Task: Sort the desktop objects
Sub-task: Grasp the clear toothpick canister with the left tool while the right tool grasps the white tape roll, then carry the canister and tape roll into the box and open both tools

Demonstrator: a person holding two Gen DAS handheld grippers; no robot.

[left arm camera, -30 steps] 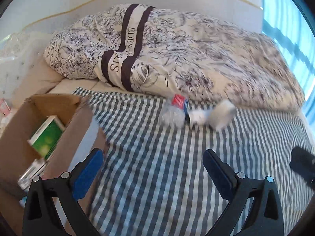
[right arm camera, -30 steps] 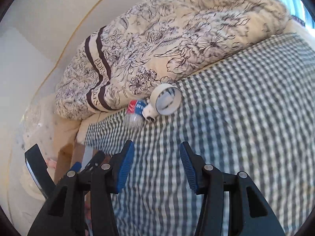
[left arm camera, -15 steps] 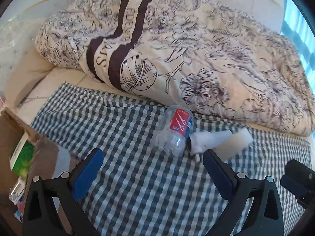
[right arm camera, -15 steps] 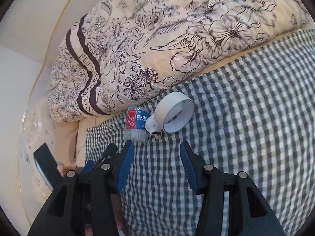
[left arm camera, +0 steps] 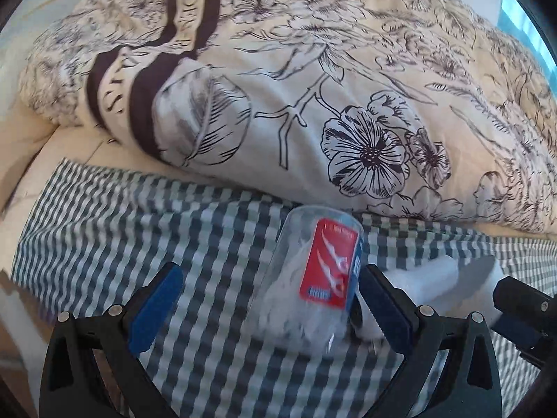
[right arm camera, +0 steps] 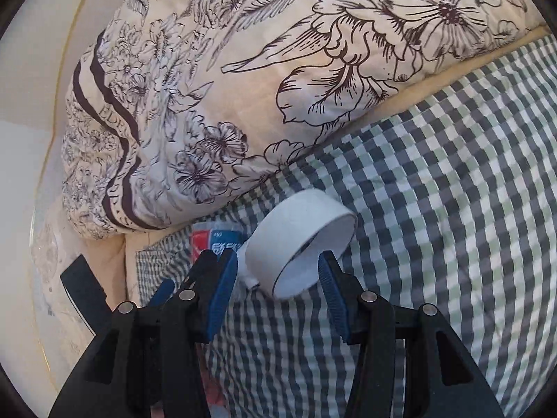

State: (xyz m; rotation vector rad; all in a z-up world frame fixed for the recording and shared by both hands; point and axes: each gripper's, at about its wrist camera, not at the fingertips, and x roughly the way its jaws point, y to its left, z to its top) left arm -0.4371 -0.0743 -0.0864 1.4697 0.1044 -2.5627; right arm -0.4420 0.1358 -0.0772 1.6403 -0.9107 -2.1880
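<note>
A crushed clear plastic bottle [left arm camera: 313,278] with a red and blue label lies on the checked sheet. It sits between the fingers of my open left gripper [left arm camera: 271,310], close to the right-hand finger. Beside the bottle rests a white ring-shaped roll [left arm camera: 431,278]. In the right wrist view this white roll [right arm camera: 299,244] lies just ahead of and partly between the fingers of my open right gripper [right arm camera: 278,297]. The bottle's label [right arm camera: 216,240] peeks out left of it, half hidden by the left gripper's blue fingertip [right arm camera: 167,287].
A bulky floral quilt [left arm camera: 313,87] is heaped right behind both items. The green and grey checked sheet [right arm camera: 452,209] stretches off to the right. A brown cardboard edge [left arm camera: 8,299] shows at the lower left of the left wrist view.
Both grippers have moved forward, so the bottle and the white roll now sit at their fingertips. The cardboard box has slid almost out of the left wrist view.
</note>
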